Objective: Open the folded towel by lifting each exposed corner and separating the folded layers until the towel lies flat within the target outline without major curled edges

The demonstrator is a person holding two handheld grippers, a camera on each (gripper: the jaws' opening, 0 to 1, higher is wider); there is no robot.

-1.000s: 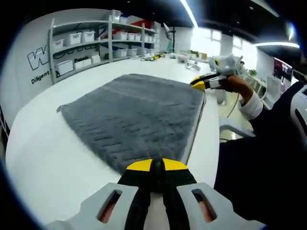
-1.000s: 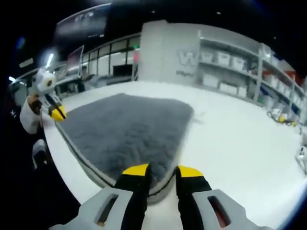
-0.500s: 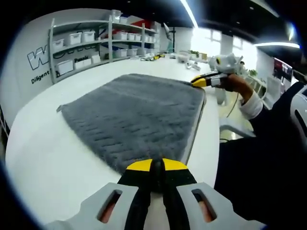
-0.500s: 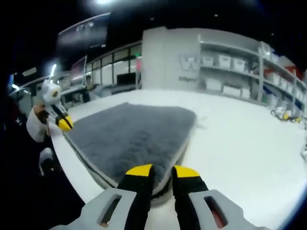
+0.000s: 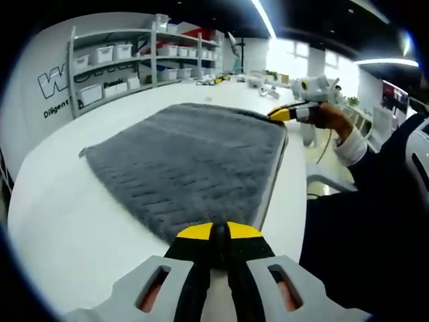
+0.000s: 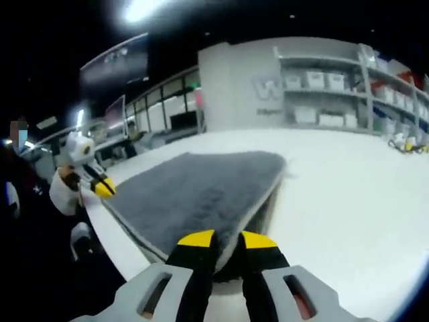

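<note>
A grey folded towel (image 5: 188, 157) lies on the white table (image 5: 60, 215). In the left gripper view my left gripper (image 5: 218, 231) is shut on the towel's near corner. At the far right corner a hand holds my right gripper (image 5: 280, 115). In the right gripper view the right gripper (image 6: 226, 238) has its yellow tips pinched on a corner of the towel (image 6: 194, 191), with that edge raised a little off the table (image 6: 348, 201). The left gripper (image 6: 104, 188) sits at the towel's other front corner.
Shelves with white bins (image 5: 127, 57) stand beyond the table's far side, also seen as shelves (image 6: 322, 87) in the right gripper view. The person's dark clothing (image 5: 362, 221) is close along the table's edge. Small items (image 5: 268, 77) lie at the far end.
The right gripper's jaws have drawn together on the towel corner and risen slightly, lifting that edge. The left gripper has stayed in place, shut on its corner.
</note>
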